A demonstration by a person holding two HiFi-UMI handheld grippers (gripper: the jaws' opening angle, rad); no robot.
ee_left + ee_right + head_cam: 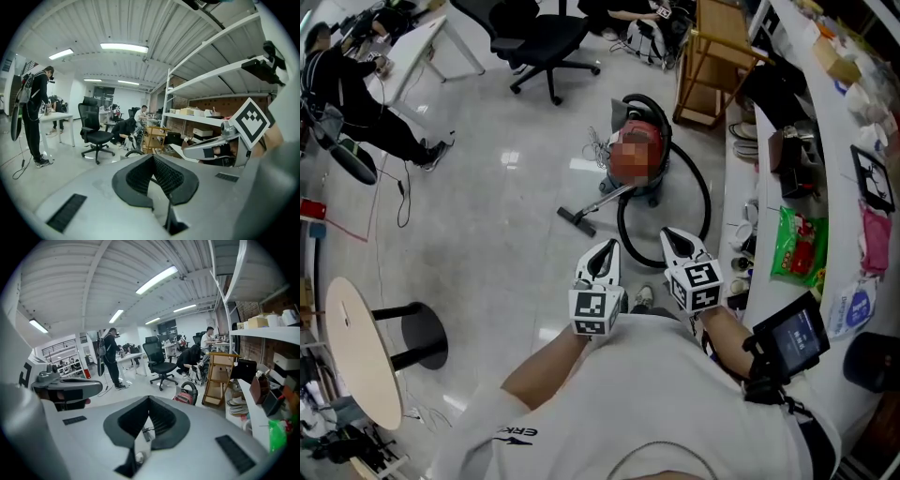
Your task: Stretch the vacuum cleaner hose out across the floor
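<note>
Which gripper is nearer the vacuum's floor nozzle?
Left. In the head view the left gripper hangs just right of the floor nozzle; the right gripper is farther right, past it.

The left gripper (153, 164) fills the lower half, its dark ribbed jaws pressed together with nothing between them. At three o'clock sits the right gripper (193, 151) with its marker cube (253, 123). A black office chair (96, 133) stands at nine o'clock, with a standing person (33, 117) farther left. White shelves (211, 77) rise toward two o'clock.
</note>
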